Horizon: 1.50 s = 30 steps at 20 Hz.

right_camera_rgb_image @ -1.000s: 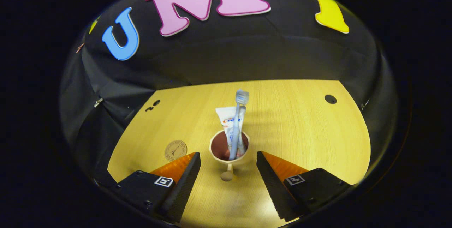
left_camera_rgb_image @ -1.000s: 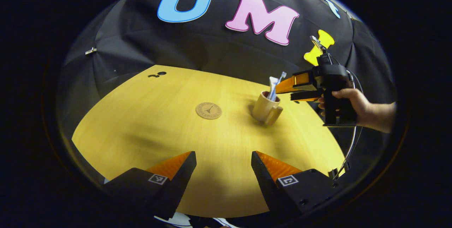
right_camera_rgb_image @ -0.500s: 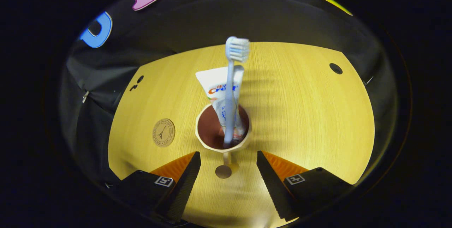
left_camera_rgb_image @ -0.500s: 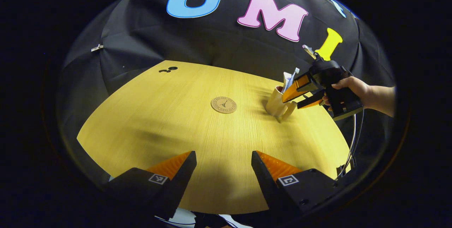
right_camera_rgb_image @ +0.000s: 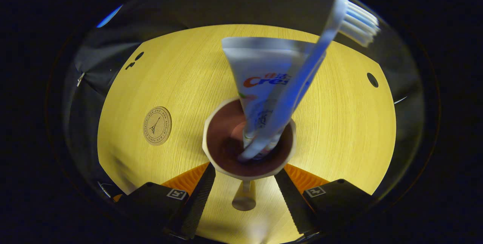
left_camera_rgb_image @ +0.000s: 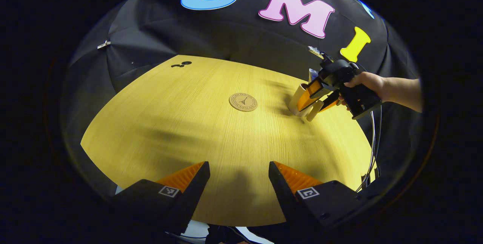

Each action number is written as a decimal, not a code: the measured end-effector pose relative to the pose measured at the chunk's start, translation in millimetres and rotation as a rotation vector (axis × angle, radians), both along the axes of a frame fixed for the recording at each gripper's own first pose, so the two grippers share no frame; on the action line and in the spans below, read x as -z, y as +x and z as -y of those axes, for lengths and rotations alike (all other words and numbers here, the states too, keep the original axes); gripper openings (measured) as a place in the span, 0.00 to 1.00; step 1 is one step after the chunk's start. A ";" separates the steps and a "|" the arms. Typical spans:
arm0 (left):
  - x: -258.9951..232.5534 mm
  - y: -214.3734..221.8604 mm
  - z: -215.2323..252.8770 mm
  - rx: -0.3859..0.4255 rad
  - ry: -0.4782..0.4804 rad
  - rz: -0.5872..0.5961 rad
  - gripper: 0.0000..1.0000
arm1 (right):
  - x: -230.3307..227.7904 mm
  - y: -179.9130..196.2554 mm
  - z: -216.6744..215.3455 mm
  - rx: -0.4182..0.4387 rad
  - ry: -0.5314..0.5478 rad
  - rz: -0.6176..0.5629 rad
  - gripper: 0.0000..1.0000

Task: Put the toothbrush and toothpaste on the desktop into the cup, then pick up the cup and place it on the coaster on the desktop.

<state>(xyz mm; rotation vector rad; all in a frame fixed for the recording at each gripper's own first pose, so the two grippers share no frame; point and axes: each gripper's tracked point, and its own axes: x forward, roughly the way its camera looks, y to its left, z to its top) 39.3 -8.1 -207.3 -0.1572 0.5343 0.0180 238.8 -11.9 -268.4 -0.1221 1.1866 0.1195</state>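
Toward the right edge of the desk [left_camera_rgb_image: 211, 130], we find the rigid, top-heavy cup [right_camera_rgb_image: 249, 149] holding toothbrush [right_camera_rgb_image: 320, 47] and toothpaste [right_camera_rgb_image: 264, 70] between the spread right gripper [right_camera_rgb_image: 244, 183] fingers astride its handle, best grasped low on the body; left gripper [left_camera_rgb_image: 238, 183] idles wide apart.

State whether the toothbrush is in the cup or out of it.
In. In the right gripper view the toothbrush stands in the cup, handle end down inside and bristles up, leaning against the toothpaste.
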 end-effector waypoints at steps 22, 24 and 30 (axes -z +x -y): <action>-1.5 13.9 4.1 0.029 -0.033 0.004 0.97 | 2.9 -5.1 0.4 0.001 -0.040 -0.034 0.27; -1.6 13.6 2.7 0.025 -0.036 0.005 0.97 | -1.4 -2.2 -4.0 0.005 -0.034 -0.019 0.27; -1.6 14.0 -2.4 0.019 -0.042 0.011 0.97 | -13.3 1.5 -30.6 -0.057 -0.047 0.013 0.27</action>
